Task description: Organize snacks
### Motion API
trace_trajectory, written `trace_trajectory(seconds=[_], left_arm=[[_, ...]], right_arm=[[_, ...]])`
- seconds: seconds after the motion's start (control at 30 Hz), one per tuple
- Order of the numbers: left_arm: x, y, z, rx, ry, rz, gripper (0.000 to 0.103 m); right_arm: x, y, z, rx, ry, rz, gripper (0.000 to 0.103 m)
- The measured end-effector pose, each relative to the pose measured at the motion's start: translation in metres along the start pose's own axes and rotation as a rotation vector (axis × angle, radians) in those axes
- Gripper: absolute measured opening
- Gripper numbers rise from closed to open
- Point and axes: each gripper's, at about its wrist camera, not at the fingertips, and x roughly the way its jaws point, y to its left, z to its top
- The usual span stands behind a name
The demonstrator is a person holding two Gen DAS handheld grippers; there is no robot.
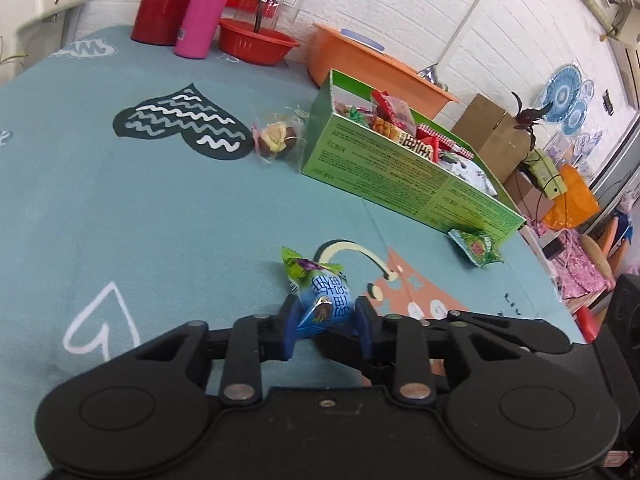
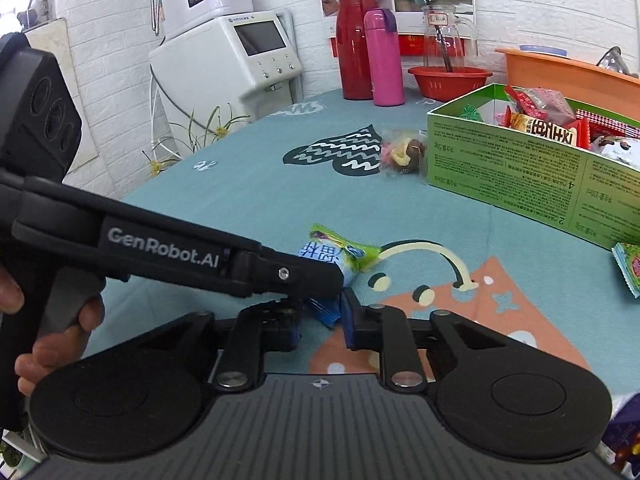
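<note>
Left tool (image 1: 324, 320) pinches a crinkly blue-green foil snack packet (image 1: 316, 292)

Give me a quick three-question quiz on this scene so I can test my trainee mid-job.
1. True or false: the green box is empty.
2. What do the left tongs grip? A: a pink bottle. B: the blue-green snack packet. C: a red bowl.
3. How many wrapped snacks lie loose on the tablecloth beside the green box?

Key:
1. False. It holds many snack packets.
2. B.
3. Two: the clear-wrapped sweet at the box's far end, and the green packet at its near corner.
</note>
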Motion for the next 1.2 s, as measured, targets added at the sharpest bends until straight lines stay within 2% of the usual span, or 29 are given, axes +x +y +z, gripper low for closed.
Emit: trace_trajectory(seconds=[0.23,0.57,0.87,1.2], left_arm=[[-0.007,-0.024,0.004,0.04,-0.031,-0.005,0.08],[-0.007,-0.09,0.042,0.192,-0.113,-0.077,0.08],[0.04,-0.144,0.079,0.29,-0.122,-0.155,0.08],[0.116,-0.186,0.112,0.348,-0.087,-0.246,0.08]], right_arm=[[-0.017,-0.008,-0.003,0.002,-0.058,-0.015,0.029],[-0.066,-0.041,0.019,0.02,-0.233,-0.078,0.029],[-0.089,-0.093,0.038,0.041,-0.325,-0.186,0.029],[-0.097,-0.162,0.045,0.109,-0.358,-0.311,0.029]])
